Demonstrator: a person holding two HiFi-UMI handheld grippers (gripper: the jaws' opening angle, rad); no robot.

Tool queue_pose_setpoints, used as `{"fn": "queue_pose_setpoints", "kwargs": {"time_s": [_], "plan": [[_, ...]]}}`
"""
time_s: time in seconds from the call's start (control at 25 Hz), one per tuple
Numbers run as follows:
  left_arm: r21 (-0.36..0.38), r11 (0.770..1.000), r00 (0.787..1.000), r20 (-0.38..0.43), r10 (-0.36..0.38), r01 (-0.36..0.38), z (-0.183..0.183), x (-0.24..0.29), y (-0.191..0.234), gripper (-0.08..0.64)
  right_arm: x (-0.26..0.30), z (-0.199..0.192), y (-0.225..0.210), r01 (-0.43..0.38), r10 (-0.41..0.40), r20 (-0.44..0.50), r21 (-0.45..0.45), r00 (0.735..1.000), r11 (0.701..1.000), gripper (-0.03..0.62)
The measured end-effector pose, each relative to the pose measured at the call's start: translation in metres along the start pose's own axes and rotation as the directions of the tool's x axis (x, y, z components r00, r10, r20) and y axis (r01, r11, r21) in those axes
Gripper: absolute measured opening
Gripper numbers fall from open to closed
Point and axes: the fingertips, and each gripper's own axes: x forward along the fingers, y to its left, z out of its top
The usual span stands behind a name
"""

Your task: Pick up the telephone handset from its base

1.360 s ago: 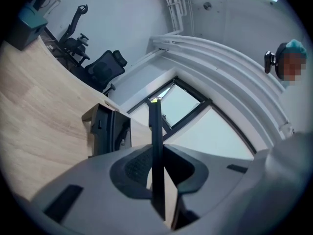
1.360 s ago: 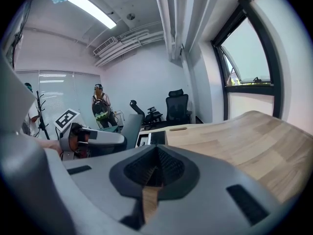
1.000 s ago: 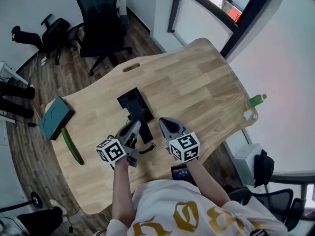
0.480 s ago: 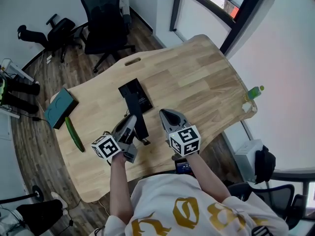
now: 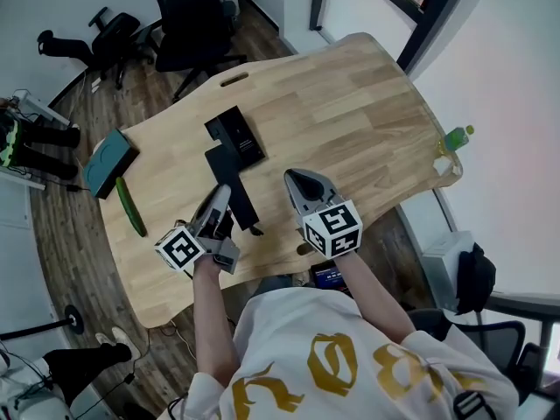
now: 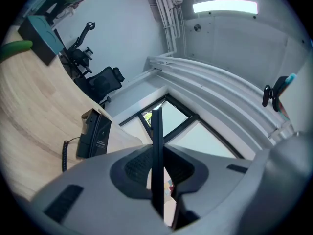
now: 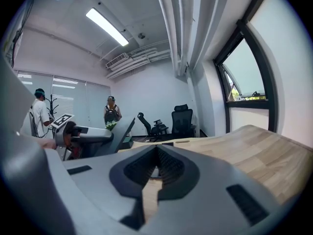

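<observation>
so the telephone handset (image 5: 240,199) is off its base (image 5: 234,132) right now, clamped in the left gripper (image 5: 219,198). From the left gripper view the jaws sit partway closed with the handset (image 6: 156,126) pinched edge-on between them, sticking up thin and black against the window. The base (image 6: 95,136) sits flat on the wooden table (image 5: 350,121), off to the left in that view and clear of the handset, with the coiled cord (image 6: 64,154) hanging down beside it

The right gripper (image 5: 294,180) is just to the right of the handset, not touching it. Its own view shows the jaw tips together with nothing between them (image 7: 156,150), and you can spot the left gripper (image 7: 80,135) with the handset (image 7: 120,130) off to its left

Other stuff: a cucumber (image 5: 131,208) and a teal box (image 5: 112,163) lie by the table's left edge, well apart from the phone. A green bottle (image 5: 457,138) stands at the right edge. Black office chairs (image 5: 197,16) are on the floor past the far side, and two people (image 7: 39,110) stand way back in the room
</observation>
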Motion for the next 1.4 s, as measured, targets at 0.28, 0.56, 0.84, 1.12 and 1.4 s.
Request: {"fn": "queue_pose_setpoints", "kwargs": {"time_s": [0.28, 0.56, 0.84, 1.12, 1.4], "plan": [[0.01, 1.0, 1.0, 0.014, -0.015, 0.015, -0.023, -0.001, -0.015, 0.074, -0.026, -0.008, -0.019, 0.023, -0.022, 0.002, -0.026, 1.0, 0.999, 0.005], [0.002, 0.999, 0.999, 0.033, -0.032, 0.032, -0.022, -0.002, -0.021, 0.074, -0.029, -0.002, -0.023, 0.04, -0.04, 0.014, -0.043, 0.999, 0.998, 0.005], [-0.028, 1.0, 0.999, 0.049, 0.011, -0.01, -0.024, -0.008, -0.006, 0.074, -0.026, -0.002, -0.023, 0.028, -0.028, 0.014, -0.047, 1.0, 0.998, 0.005], [-0.024, 1.0, 0.998, 0.065, 0.001, 0.001, -0.023, -0.009, -0.006, 0.074, -0.024, -0.004, -0.021, 0.017, -0.016, 0.008, -0.062, 1.0, 0.998, 0.005], [0.008, 0.999, 0.999, 0.033, 0.037, -0.037, -0.02, -0.003, 0.002, 0.074, -0.025, -0.003, -0.027, 0.035, -0.034, 0.014, -0.058, 0.999, 0.998, 0.005]]}}
